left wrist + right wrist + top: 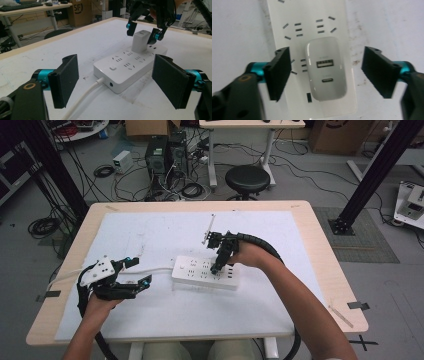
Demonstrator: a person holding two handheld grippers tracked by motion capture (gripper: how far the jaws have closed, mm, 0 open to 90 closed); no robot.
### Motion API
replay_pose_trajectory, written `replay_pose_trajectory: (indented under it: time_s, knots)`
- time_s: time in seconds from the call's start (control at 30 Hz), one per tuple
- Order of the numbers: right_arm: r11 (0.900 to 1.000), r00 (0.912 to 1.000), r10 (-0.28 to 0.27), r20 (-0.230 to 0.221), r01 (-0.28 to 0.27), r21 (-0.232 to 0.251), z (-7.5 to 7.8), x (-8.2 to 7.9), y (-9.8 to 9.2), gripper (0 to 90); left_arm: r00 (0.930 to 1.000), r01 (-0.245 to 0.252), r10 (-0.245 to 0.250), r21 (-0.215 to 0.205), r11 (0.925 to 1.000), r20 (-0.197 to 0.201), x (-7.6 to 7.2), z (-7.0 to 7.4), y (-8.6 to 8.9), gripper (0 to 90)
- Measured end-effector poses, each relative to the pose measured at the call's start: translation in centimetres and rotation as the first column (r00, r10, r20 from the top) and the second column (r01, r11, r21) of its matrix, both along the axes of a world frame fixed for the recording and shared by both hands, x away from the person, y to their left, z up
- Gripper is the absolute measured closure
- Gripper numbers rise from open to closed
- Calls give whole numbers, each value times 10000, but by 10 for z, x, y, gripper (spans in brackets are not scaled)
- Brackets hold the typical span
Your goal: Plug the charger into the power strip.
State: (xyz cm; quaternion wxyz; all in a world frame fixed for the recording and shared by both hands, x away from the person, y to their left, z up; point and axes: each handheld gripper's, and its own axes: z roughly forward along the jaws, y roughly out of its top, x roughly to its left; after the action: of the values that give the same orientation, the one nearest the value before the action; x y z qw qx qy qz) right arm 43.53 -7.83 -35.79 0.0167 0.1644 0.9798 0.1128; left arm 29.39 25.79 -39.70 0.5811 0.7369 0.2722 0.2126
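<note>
Charger [326, 68] sits plugged into the white power strip [206, 272] near the middle of the white sheet [165, 312] on the table [325, 270]; we see its USB ports facing up in the right gripper view; right gripper [325, 70] hangs straight above it, jaws spread wide on either side, not touching; left gripper [135, 272] rests near the left edge, jaws apart, holding nothing; strip's white cable [83, 101] runs toward it.

White rectangular plastic power strip [130, 66]; white boxy plastic charger [326, 67]; black gripper jaws on teal mounts; white table mat [165, 312].
</note>
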Motion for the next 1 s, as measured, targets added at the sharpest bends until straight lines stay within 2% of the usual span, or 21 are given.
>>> replay_pose_trajectory:
  time_s: [0.1,0.2,0.27,0.3,0.37,0.53,0.63,0.87,1.0]
  knots:
    - [9994,9999,10,111,-14,336,6,-1,-4,180,10000,16,-16,-1,10000,9,0,0,-1,216]
    - [9980,9986,-251,459,224,594,13,-2,-8,178,10000,31,-31,15,10000,2,0,1,-3,216]
    - [9969,9974,-425,579,385,693,15,-2,-11,120,10000,54,-54,-15,10000,-4,0,1,-4,216]
    - [9967,9976,-429,546,389,719,16,-2,-12,119,10000,70,-70,17,10000,11,0,1,-4,216]
    - [9956,9986,-325,415,287,895,18,-3,-16,12,10000,73,-73,10,10000,2,-1,2,-4,216]
    - [9852,9966,-792,234,747,1543,21,-4,-31,7,9999,119,-119,-2,9999,28,-1,4,-7,216]
    - [9812,9948,-943,376,864,1727,21,-9,-41,7,9999,150,-150,11,9999,38,-1,4,-9,216]
    - [9584,9834,-1543,955,1255,2563,27,-19,-67,8,9998,189,-189,47,9998,33,0,4,-13,216]
    - [9420,9763,-1919,998,1548,2977,28,-23,-82,8,9998,207,-208,32,9998,37,1,5,-13,216]
